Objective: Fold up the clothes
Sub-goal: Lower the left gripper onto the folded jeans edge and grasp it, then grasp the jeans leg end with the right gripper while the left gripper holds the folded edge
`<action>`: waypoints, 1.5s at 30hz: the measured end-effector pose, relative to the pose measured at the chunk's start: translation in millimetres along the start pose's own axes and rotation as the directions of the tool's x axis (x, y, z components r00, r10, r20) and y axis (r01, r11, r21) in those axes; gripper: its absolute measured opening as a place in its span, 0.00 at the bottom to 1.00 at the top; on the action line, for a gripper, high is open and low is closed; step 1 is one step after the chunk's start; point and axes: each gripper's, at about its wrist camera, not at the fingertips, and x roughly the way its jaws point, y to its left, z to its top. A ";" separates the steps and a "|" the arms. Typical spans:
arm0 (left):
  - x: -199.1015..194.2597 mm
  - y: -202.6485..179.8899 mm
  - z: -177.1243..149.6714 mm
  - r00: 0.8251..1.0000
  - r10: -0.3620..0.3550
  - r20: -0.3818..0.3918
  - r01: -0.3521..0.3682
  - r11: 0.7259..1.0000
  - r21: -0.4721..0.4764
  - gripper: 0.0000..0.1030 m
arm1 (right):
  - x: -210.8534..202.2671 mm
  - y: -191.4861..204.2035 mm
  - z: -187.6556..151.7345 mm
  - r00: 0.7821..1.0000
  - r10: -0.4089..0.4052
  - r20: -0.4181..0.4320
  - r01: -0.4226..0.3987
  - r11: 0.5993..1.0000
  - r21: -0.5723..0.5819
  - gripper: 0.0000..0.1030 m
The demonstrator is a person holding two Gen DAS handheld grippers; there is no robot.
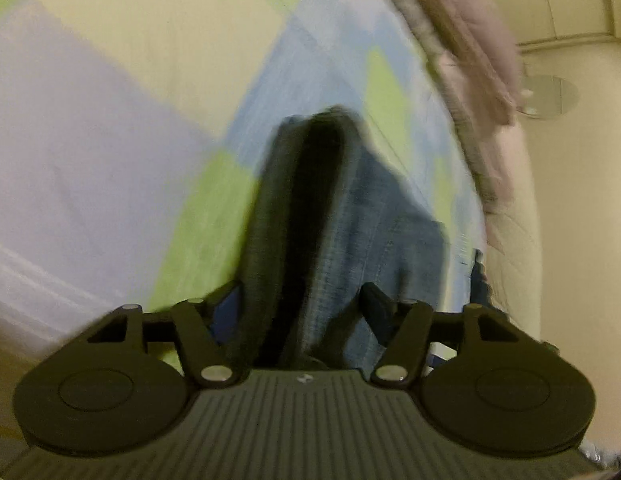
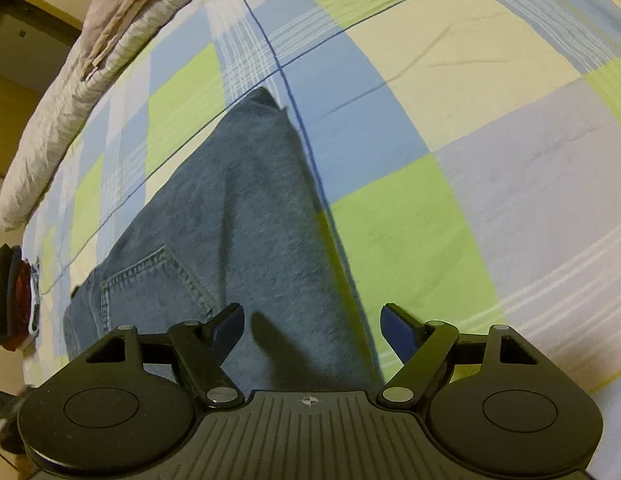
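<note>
The jeans [image 2: 238, 220] are lying on the checked bedspread [image 2: 470, 160], with a rumpled quilt [image 2: 50, 128] along its far edge beyond them. The right gripper [image 2: 312, 328] is hanging wide open above the denim, revealing a back pocket. The left gripper [image 1: 300, 300] is also standing open, straddling a raised dark fold of the jeans [image 1: 374, 216], its view blurred.

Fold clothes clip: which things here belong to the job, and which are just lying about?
Job: jeans; left gripper; right gripper, open above them.
Lying about: checked bedsheet, grey quilt, red and black item at the bed's edge.
</note>
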 end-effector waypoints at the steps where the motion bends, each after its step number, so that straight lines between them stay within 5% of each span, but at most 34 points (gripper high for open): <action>1: 1.1 -2.0 0.7 1.000 -0.009 0.002 0.009 1.000 0.000 0.60 | 0.7 -1.8 1.5 1.000 0.015 0.000 -0.015 1.000 -0.001 0.76; 6: -2.4 -18.7 -0.3 0.998 -0.059 0.013 0.058 0.996 0.065 0.51 | 4.2 -8.2 9.1 0.995 0.101 -0.005 -0.101 0.995 -0.020 0.76; 9: -0.3 -7.4 -1.0 1.000 0.012 0.008 -0.012 0.999 0.030 0.48 | 8.3 -12.4 15.8 0.987 0.159 -0.015 -0.160 0.987 -0.030 0.76; 12: 3.4 -7.5 -0.3 1.000 0.006 0.015 -0.006 1.000 0.010 0.50 | 14.9 -18.3 23.0 0.979 0.200 -0.040 -0.202 0.979 -0.040 0.75; 19: -4.5 -6.6 -2.2 1.000 -0.026 0.011 0.026 0.999 0.020 0.47 | 22.0 -22.6 36.0 0.938 0.323 -0.127 -0.333 0.941 -0.067 0.74; 30: -1.3 -0.4 1.9 0.999 -0.041 0.002 0.041 0.999 -0.024 0.44 | 47.2 -17.6 51.1 0.888 0.424 -0.178 -0.442 0.894 -0.075 0.57; 34: 6.7 -2.8 1.8 0.999 -0.033 0.015 0.034 0.998 -0.046 0.45 | 58.1 -21.1 47.2 0.894 0.420 -0.154 -0.428 0.903 -0.024 0.53; 35: 6.5 -6.6 1.9 1.000 -0.027 0.016 0.027 0.999 -0.030 0.38 | 56.8 -13.9 46.5 0.903 0.401 -0.153 -0.412 0.910 -0.044 0.53; 36: 4.1 -9.0 1.4 0.999 -0.032 0.019 0.032 0.999 -0.020 0.35 | 55.0 -6.0 45.9 0.913 0.379 -0.152 -0.393 0.917 -0.071 0.43; 37: 1.6 -10.9 1.5 0.999 -0.042 0.020 0.042 0.999 -0.021 0.31 | 50.6 0.6 45.3 0.924 0.354 -0.146 -0.368 0.926 -0.086 0.19; 39: -5.9 -18.5 1.6 0.999 -0.048 0.020 0.048 0.999 0.007 0.27 | 40.5 13.2 44.2 0.945 0.300 -0.132 -0.315 0.943 -0.110 0.15; 45: -58.6 -32.9 10.6 0.996 -0.062 0.061 0.059 0.997 0.040 0.25 | -0.2 77.7 23.9 0.951 0.294 -0.096 -0.306 0.940 -0.148 0.14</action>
